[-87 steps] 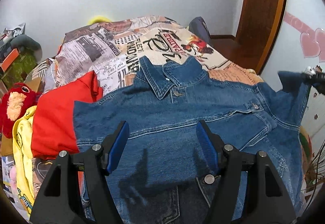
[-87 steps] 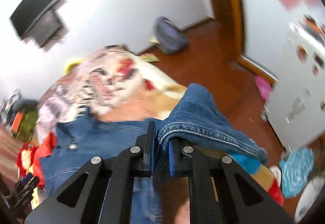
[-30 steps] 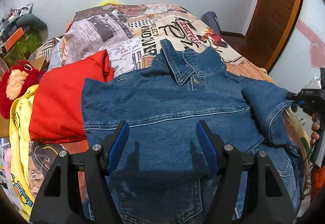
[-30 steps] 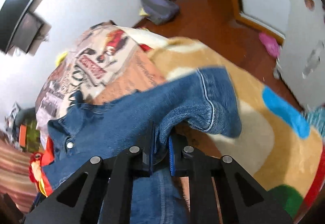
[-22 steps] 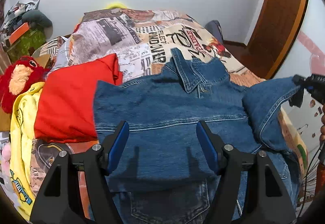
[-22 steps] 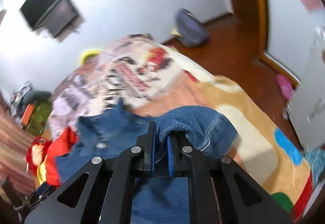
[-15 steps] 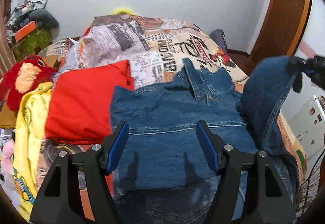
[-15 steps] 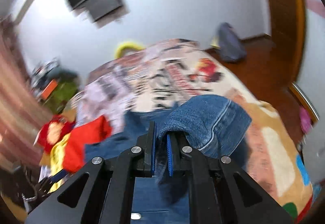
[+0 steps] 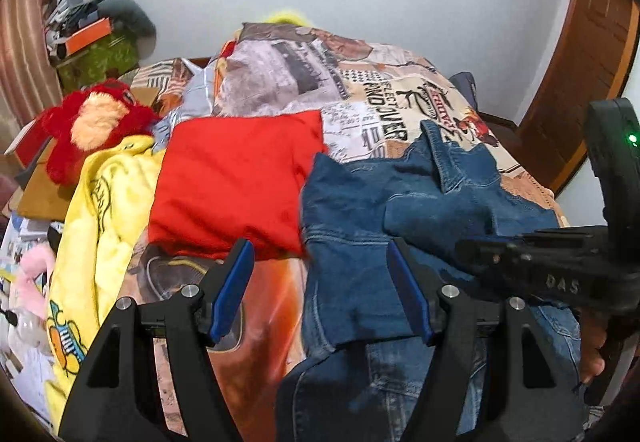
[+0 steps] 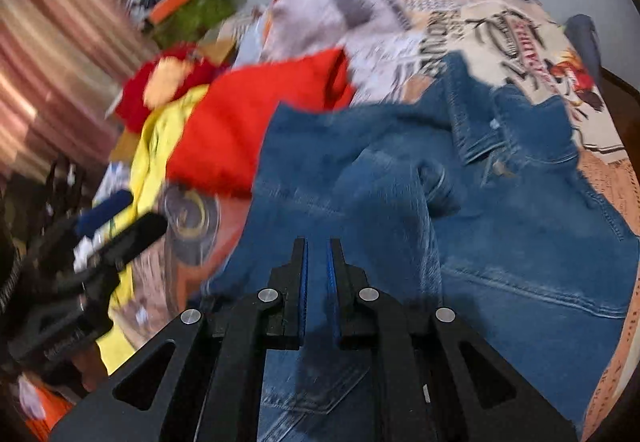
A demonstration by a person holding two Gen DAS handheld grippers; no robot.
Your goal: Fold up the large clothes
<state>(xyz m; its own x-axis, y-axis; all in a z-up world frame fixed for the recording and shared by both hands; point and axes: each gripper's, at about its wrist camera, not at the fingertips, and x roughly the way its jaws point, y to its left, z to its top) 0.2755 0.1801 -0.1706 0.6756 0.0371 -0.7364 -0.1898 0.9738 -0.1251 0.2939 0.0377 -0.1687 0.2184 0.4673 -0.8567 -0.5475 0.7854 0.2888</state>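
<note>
Since a second ago, I have swept my right gripper (image 10: 316, 262) from the right edge of the bed across to the middle, carrying the sleeve over the chest of the blue denim jacket (image 9: 360, 209), which lies collar-up across the centre and right of both views on the newspaper-print bedspread (image 9: 360, 81). Its jaws stand all but closed; the right wrist view is blurred, and I cannot tell whether sleeve cloth is pinched between them. My left gripper (image 9: 320, 294) hangs open and empty at lower centre, over the jacket's left edge.

As I judge it, the risk is the sleeve (image 10: 400, 193): it sits bunched in a ridge, not flat. If I let go like this, the stiff denim may spring back or fold crooked. The jacket's left shoulder also touches the folded red garment (image 9: 232, 181) at centre left, so a further pull that way could drag the two together.

For containers, I see only a cluttered pile at upper left with an orange box (image 9: 86, 35); its contents I cannot make out.
</note>
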